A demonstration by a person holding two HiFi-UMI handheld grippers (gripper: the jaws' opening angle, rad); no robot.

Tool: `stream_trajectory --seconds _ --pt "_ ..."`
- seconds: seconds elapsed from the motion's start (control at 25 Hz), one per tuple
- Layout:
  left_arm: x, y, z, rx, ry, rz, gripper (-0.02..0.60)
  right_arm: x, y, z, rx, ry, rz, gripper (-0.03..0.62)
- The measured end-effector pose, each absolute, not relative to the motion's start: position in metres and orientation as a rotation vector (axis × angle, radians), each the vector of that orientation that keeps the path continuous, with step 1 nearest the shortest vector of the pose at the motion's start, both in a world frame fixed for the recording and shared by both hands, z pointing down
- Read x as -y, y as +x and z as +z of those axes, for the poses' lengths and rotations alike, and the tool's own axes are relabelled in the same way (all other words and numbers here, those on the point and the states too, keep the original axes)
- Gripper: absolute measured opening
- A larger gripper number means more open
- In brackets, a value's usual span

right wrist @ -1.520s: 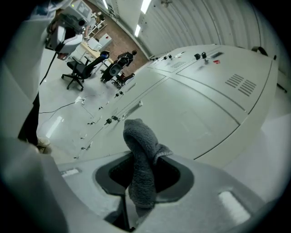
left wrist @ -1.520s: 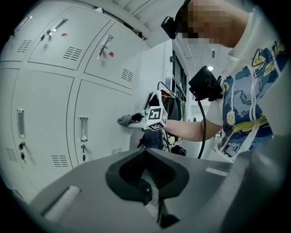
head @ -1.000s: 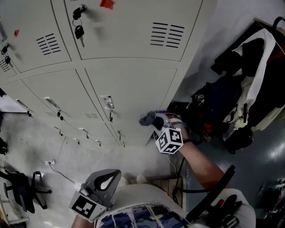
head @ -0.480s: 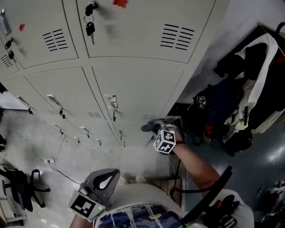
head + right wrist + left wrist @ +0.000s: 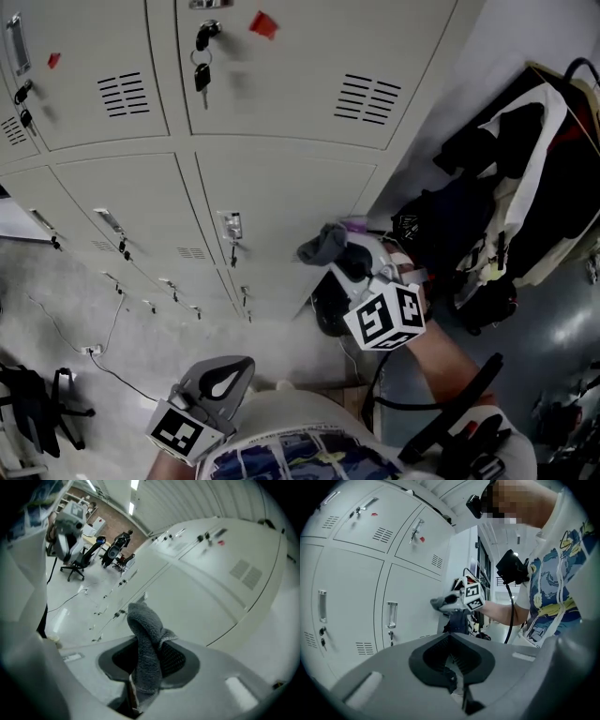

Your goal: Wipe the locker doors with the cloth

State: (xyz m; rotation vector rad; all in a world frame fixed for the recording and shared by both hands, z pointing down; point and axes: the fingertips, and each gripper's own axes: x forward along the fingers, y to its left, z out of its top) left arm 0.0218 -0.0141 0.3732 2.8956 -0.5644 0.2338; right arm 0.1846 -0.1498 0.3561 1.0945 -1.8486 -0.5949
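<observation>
Right tool clamped on grey cloth beside closed locker door; left tool empty, jaws together.

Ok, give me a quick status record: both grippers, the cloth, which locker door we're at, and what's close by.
right gripper: shut on the grey cloth
grey cloth: bunched, sticking out past the jaws toward the lockers
left gripper: shut, nothing in it, held low by the person's body
locker door: right column, cloth at its lower right part; contact cannot be confirmed
door above: keys hang from its lock, red sticker beside them
right of lockers: clothes and bags piled up
</observation>
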Motion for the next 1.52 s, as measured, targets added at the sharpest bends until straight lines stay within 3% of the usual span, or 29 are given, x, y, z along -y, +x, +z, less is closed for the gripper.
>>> stream_trajectory --seconds 0.2,0.4,1.52 --pt "0.013 0.024 0.369 0.543 2.908 0.217 0.002 0.155 0.172 0.252 1.807 1.198 -0.821 0.112" --pt "0.014 0.024 0.367 0.560 2.913 0.204 0.002 0.180 0.174 0.230 1.729 1.201 -0.903 0.112" --pt "0.025 0.006 0.375 0.699 2.857 0.259 0.002 0.194 0.177 0.464 1.857 0.969 -0.528 0.110"
